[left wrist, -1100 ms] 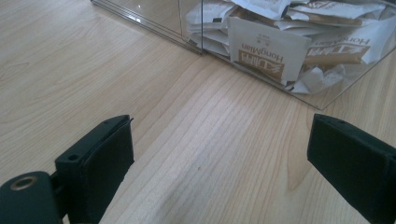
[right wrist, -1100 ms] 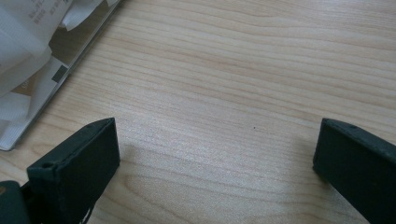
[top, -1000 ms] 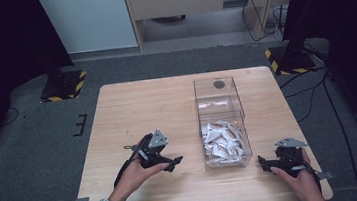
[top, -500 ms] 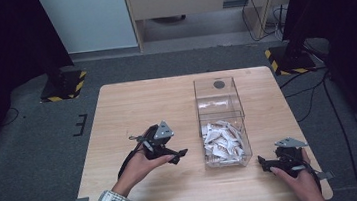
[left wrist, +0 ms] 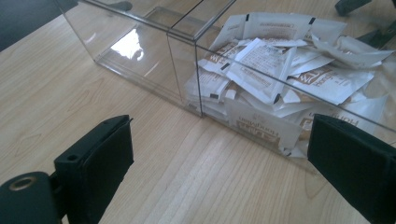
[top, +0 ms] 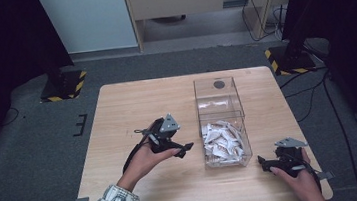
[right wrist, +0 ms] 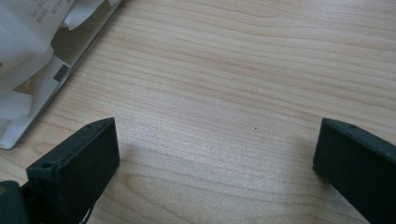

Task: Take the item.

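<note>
A clear two-compartment box (top: pixel 215 102) stands right of the table's centre. Its near compartment holds a heap of white sachets (top: pixel 223 141); the far one looks empty apart from a dark round spot (top: pixel 219 84). My left gripper (top: pixel 186 148) hovers just left of the near compartment, open, with nothing between the jaws. In the left gripper view the box wall (left wrist: pixel 187 70) and the sachets (left wrist: pixel 280 70) lie straight ahead of my left gripper (left wrist: pixel 219 140). My right gripper (top: pixel 262 161) rests low near the front right, open and empty, right of the box's front corner (right wrist: pixel 56 74).
The wooden table (top: pixel 132 110) has bare surface to the left and front of the box. Grey carpet (top: pixel 30 146) surrounds it. Dark stands with yellow-black bases (top: pixel 62 85) sit at the far corners, and cables (top: pixel 316 86) trail on the right.
My left gripper has moved right, toward the box's sachet compartment. The right gripper has stayed where it was.
</note>
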`<move>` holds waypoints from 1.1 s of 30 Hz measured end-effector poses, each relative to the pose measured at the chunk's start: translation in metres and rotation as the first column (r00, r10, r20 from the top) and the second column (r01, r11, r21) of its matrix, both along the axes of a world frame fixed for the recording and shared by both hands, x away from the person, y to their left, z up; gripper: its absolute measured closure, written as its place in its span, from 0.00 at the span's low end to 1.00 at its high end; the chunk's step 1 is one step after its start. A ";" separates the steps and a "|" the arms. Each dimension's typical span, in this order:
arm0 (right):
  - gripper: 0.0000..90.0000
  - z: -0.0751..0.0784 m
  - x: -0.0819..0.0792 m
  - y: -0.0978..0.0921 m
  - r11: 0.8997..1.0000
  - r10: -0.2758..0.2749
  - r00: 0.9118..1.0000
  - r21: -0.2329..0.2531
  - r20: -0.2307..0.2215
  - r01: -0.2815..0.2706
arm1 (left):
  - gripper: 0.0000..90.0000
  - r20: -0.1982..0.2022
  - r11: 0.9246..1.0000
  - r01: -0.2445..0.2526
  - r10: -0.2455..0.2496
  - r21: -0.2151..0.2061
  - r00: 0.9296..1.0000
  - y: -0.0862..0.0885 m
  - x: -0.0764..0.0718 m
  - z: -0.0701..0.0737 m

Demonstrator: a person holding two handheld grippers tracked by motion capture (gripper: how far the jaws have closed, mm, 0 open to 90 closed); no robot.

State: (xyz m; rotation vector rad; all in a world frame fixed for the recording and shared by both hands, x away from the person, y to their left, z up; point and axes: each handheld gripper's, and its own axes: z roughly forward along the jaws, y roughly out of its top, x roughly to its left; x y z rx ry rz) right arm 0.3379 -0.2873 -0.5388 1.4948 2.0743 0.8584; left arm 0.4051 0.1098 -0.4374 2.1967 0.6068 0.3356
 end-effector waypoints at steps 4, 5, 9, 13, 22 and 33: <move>0.01 0.000 0.000 0.000 1.000 0.000 1.000 0.001 0.000 0.000 | 0.07 -0.004 1.000 0.007 -0.007 0.010 1.000 -0.004 0.000 0.001; 0.01 0.000 0.000 0.000 1.000 0.001 1.000 0.001 0.000 -0.001 | 0.07 -0.005 1.000 0.011 -0.011 0.009 1.000 -0.005 -0.001 0.001; 0.01 0.000 0.000 0.000 1.000 0.002 1.000 0.000 0.000 -0.002 | 0.07 -0.001 1.000 0.013 -0.013 0.010 1.000 -0.011 -0.001 0.006; 0.01 0.000 0.000 0.000 1.000 0.001 1.000 0.000 0.000 -0.001 | 0.07 0.002 1.000 0.024 -0.024 0.007 1.000 -0.016 -0.002 0.012; 0.01 0.000 0.000 0.000 1.000 0.001 1.000 0.000 0.000 -0.001 | 0.08 -0.005 1.000 0.024 -0.024 -0.006 1.000 -0.024 0.001 0.019; 0.01 0.000 0.000 0.000 1.000 0.001 1.000 0.001 0.000 -0.001 | 0.11 -0.013 0.999 0.032 -0.032 -0.016 0.999 -0.025 0.007 0.022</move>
